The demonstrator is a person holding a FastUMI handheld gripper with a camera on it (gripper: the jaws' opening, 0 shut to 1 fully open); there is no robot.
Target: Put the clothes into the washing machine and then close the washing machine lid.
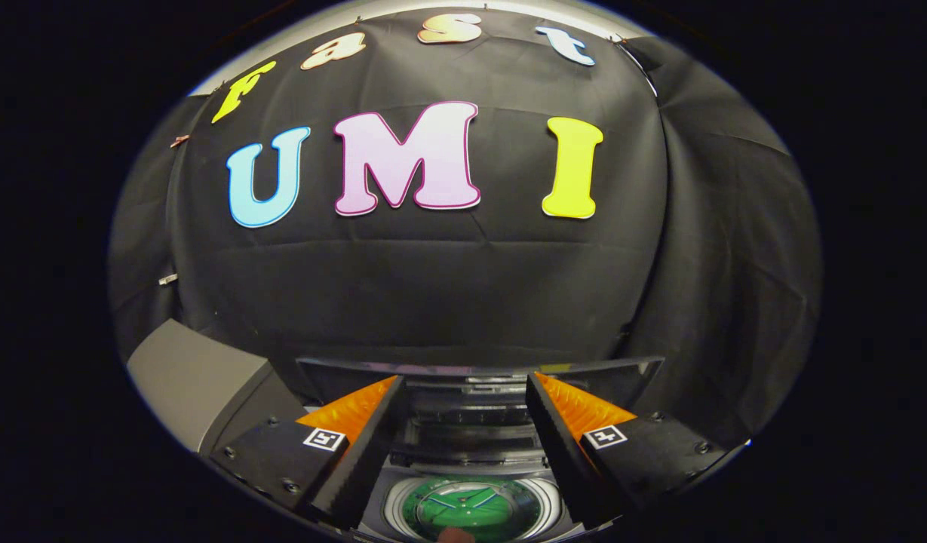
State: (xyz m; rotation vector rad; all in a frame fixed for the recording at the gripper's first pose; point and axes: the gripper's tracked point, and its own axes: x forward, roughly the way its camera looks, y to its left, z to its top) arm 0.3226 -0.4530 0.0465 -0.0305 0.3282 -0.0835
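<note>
My gripper (463,385) is open, with nothing between its fingers (357,445). Below and between them stands the washing machine (467,467), its lid (478,373) raised upright at the back, dark and glassy. The round drum opening (471,509) shows under the fingers, ringed in white, with a green cloth (478,507) lying inside it. A small reddish shape (455,534) sits at the drum's near rim; I cannot tell what it is.
A grey box-like body (191,377) stands to the left of the machine. The black cloth wall (433,286) rises close behind the raised lid and wraps around on the right.
</note>
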